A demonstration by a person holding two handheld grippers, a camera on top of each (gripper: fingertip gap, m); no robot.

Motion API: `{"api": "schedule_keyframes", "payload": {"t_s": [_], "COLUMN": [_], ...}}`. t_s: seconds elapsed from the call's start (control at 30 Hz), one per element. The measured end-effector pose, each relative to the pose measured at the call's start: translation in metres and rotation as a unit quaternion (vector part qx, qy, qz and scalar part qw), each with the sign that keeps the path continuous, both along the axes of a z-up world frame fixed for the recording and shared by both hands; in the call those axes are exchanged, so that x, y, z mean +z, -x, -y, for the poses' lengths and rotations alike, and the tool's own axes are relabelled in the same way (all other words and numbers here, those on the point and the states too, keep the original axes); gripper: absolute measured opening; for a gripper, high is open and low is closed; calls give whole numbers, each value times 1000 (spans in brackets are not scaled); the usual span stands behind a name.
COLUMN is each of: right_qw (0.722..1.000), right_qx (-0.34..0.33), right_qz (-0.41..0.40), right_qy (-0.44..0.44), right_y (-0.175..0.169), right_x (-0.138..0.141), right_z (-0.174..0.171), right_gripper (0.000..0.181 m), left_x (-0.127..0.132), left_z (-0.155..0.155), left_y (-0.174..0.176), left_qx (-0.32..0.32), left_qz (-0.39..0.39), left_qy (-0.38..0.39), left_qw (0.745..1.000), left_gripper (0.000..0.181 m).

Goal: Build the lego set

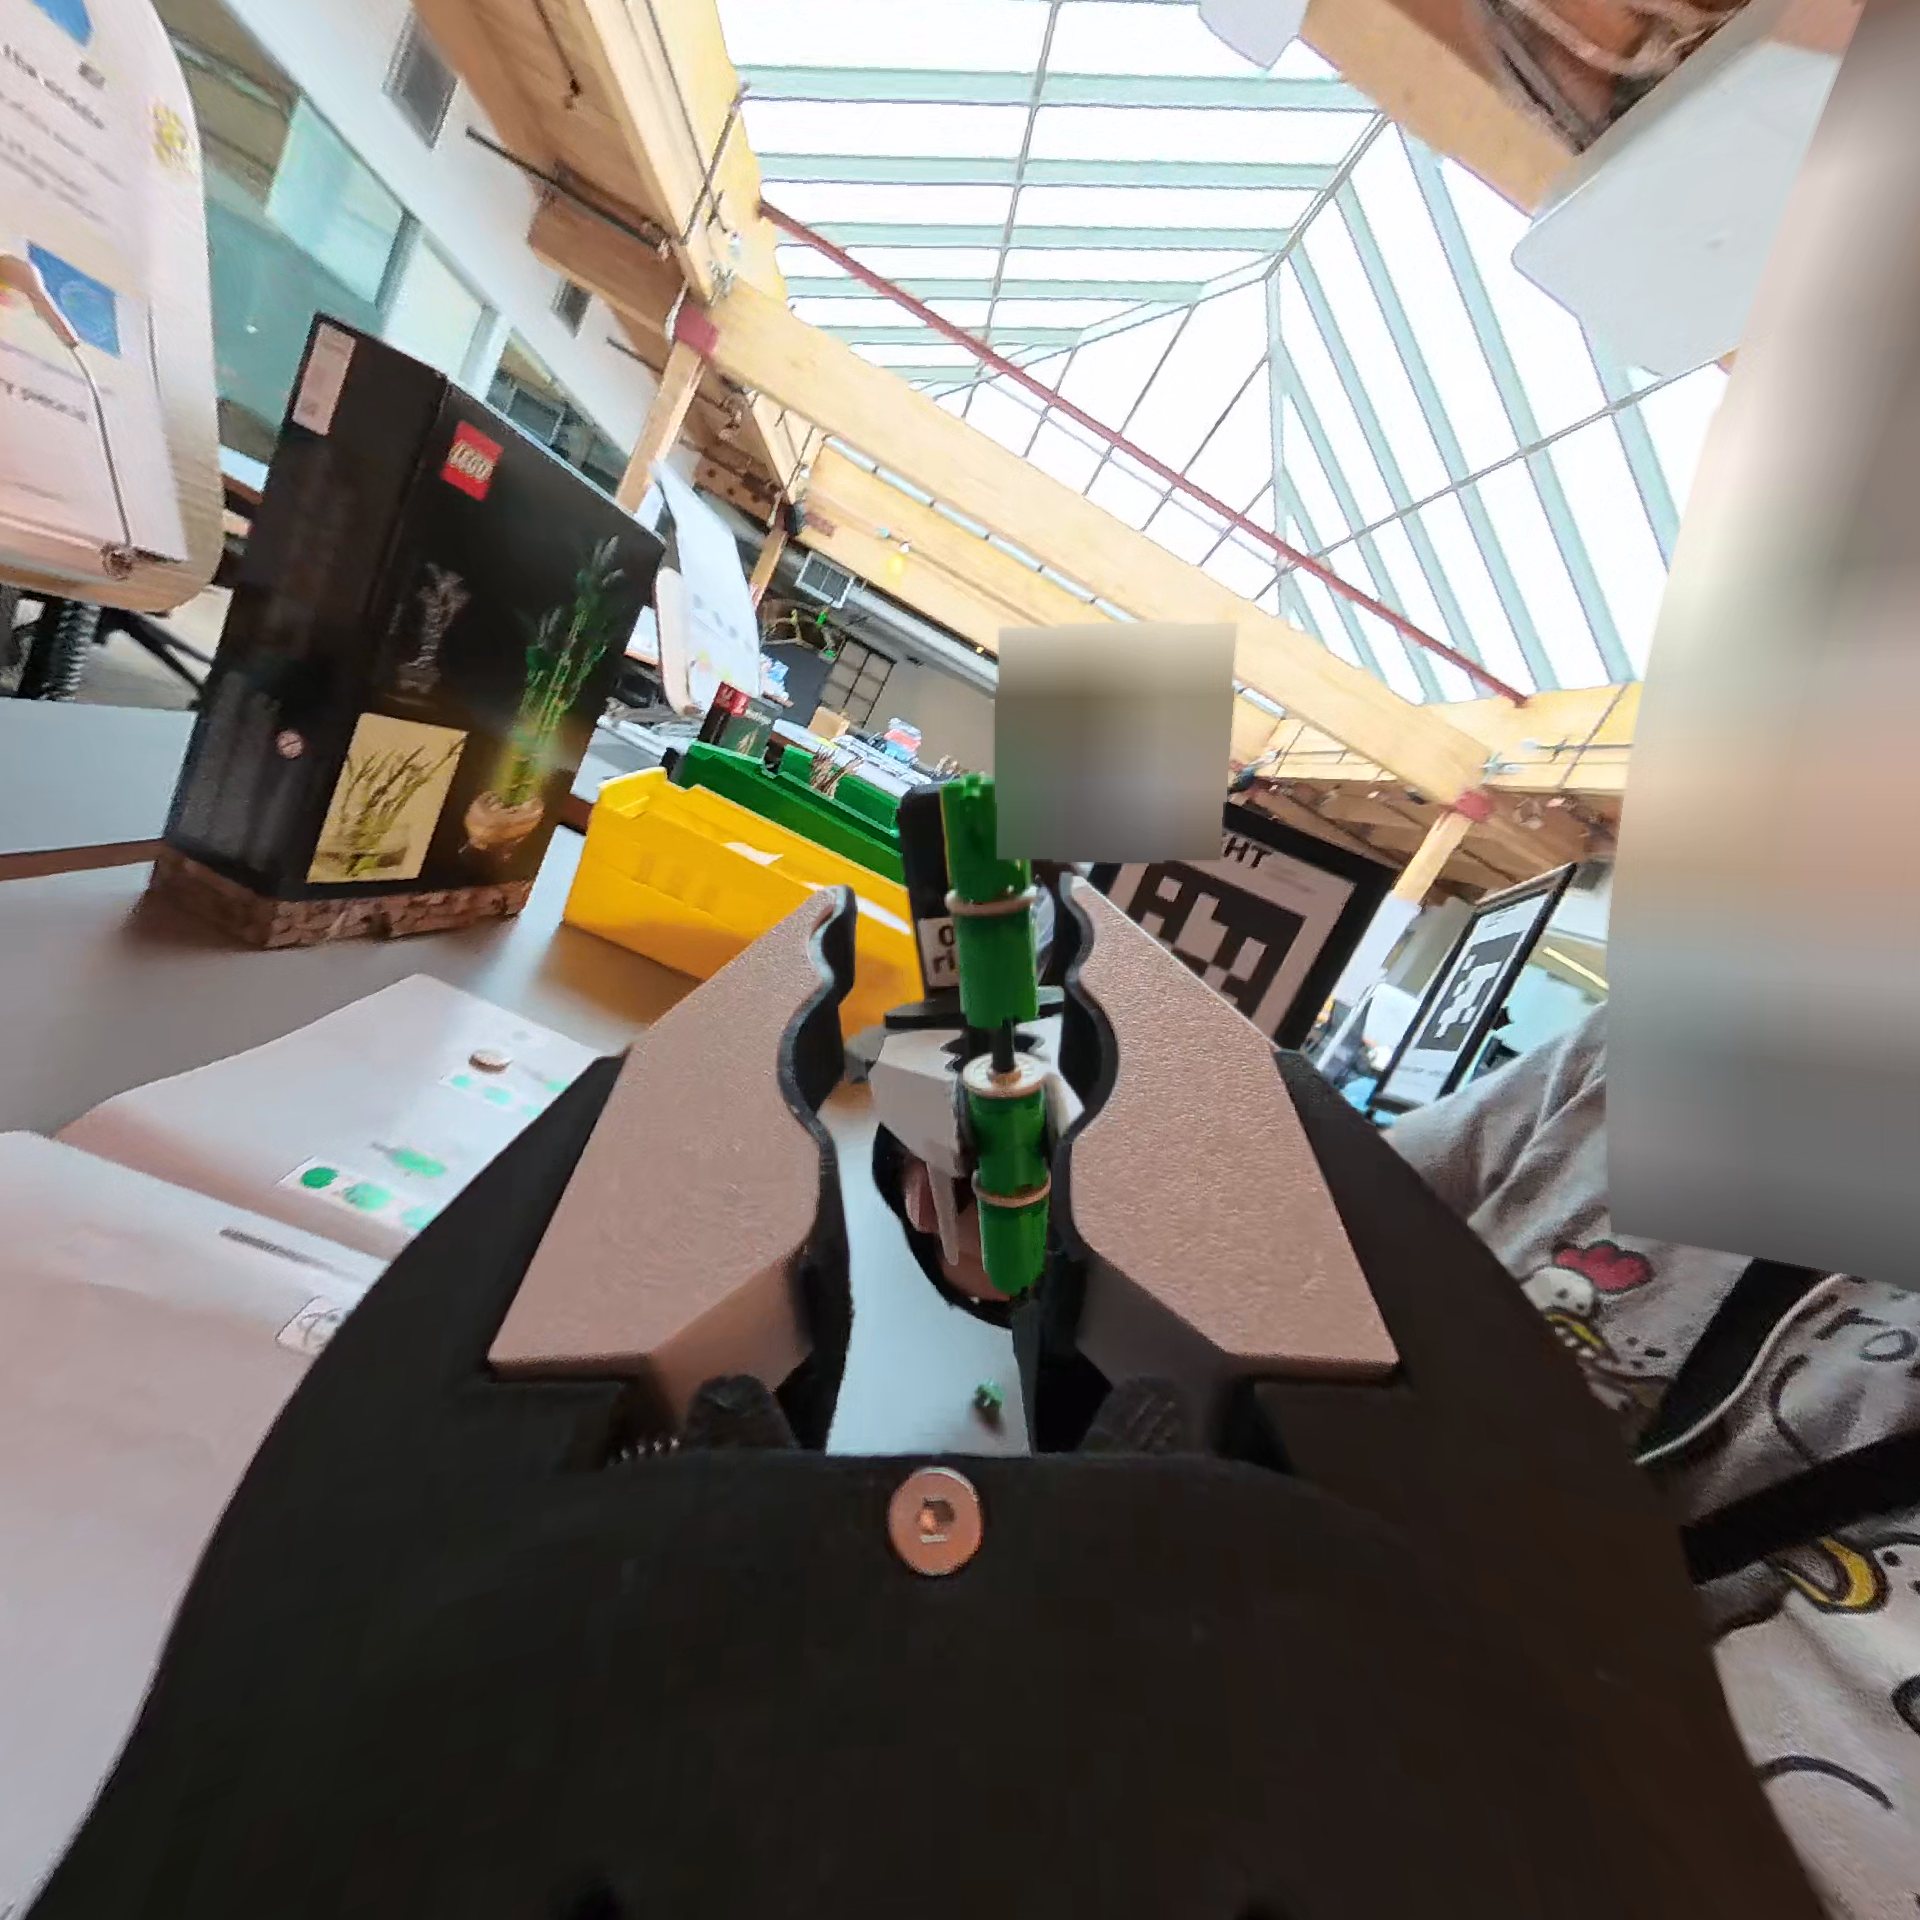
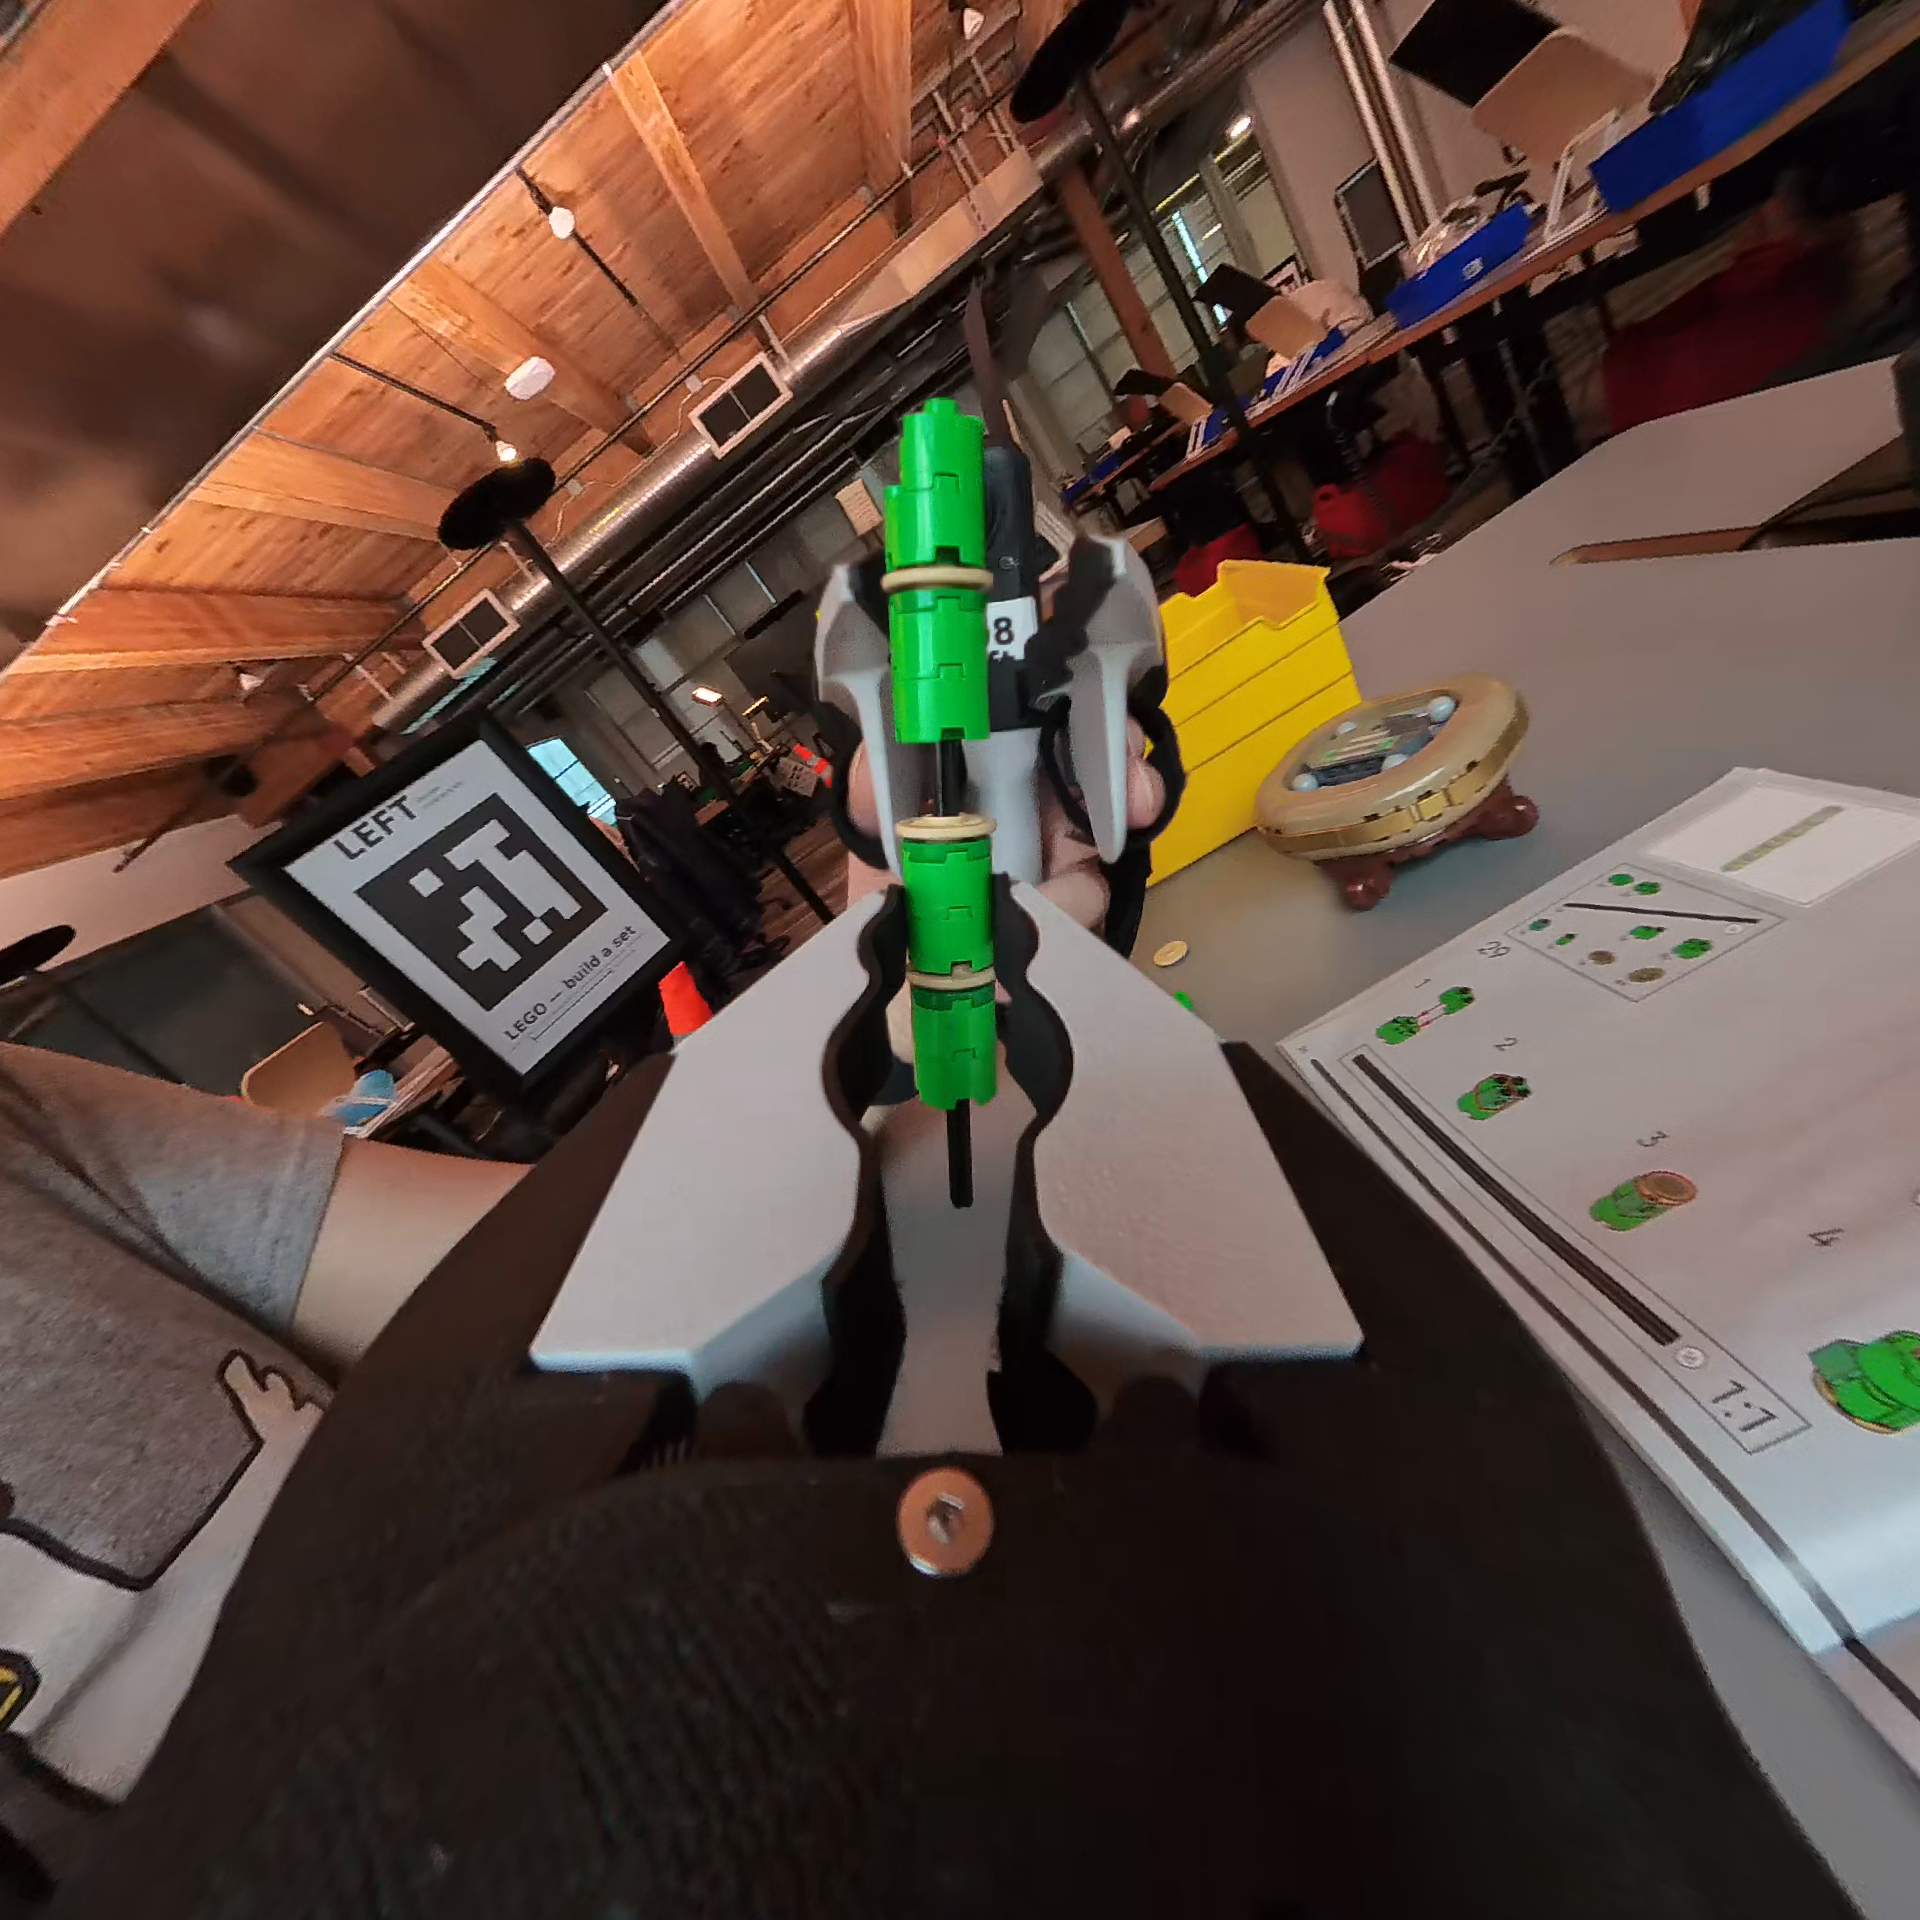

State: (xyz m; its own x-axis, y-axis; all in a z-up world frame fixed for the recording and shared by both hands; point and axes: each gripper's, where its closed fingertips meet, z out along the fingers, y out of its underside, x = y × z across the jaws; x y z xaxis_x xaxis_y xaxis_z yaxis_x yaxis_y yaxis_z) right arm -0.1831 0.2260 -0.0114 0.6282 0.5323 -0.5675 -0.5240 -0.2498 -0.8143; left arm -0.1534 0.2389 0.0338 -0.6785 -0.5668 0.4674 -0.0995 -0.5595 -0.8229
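A green bamboo stalk [image 2: 940, 935] of stacked green segments with tan rings on a black rod stands upright in mid-air. My right gripper [image 2: 951, 925] is shut on its lower segments; the rod's bare end pokes out below. A bare stretch of rod separates the lower and upper segments. My left gripper [image 1: 951, 935] is open, its fingers on either side of the upper stalk [image 1: 992, 935], which is close to the right finger. In the right wrist view the left gripper [image 2: 987, 707] shows behind the upper segments. In the left wrist view the right gripper [image 1: 997, 1122] grips the stalk lower down.
A grey table [image 2: 1714, 488] holds an open instruction booklet [image 2: 1662, 1143], a yellow bin [image 2: 1257, 675], a green bin [image 1: 790, 790], the black set box [image 1: 416, 644], a gold pot base [image 2: 1392, 769], a tan round piece [image 2: 1172, 952] and a small green piece [image 1: 987, 1397]. Some 6 cm of space lies between my two pairs of fingers.
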Motion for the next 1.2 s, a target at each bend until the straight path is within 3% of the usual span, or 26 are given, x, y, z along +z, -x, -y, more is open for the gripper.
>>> {"api": "schedule_keyframes", "payload": {"t_s": [0.33, 0.4, 0.43, 0.53, 0.63, 0.73, 0.87, 1.07, 1.2], "right_qw": [999, 997, 994, 975, 941, 921, 899, 864, 866], "right_qx": [-29, -45, -41, 41, 109, 145, 169, 181, 219], "right_qz": [37, 68, 100, 216, 320, 353, 387, 457, 434], "right_qy": [4, 12, 5, -31, 15, 69, 117, 105, 114], "right_y": [-9, -20, -24, -22, -27, -31, -30, -31, -23], "right_x": [-9, -10, -8, -13, -60, -100, -130, -148, -148], "right_z": [-3, 0, 7, 60, 115, 145, 157, 150, 148], "right_gripper": [16, 48, 53, 42, 30, 25, 20, 16, 10], "left_x": [-11, -11, -11, -11, -13, -15, -21, -29, -34], "left_z": [13, 11, 10, 9, 14, 21, 33, 47, 51], "left_y": [-9, -8, -7, -3, 0, 0, 2, 6, 4], "left_qx": [-31, -34, -38, -59, -89, -105, -128, -163, -167], "left_qz": [-29, -32, -33, -41, -53, -57, -68, -81, -89], "left_qy": [11, 13, 16, 28, 34, 25, 7, -16, -25], "left_qw": [999, 999, 999, 997, 994, 992, 989, 983, 982], "left_gripper": [12, 11, 11, 12, 12, 11, 11, 11, 11]}}
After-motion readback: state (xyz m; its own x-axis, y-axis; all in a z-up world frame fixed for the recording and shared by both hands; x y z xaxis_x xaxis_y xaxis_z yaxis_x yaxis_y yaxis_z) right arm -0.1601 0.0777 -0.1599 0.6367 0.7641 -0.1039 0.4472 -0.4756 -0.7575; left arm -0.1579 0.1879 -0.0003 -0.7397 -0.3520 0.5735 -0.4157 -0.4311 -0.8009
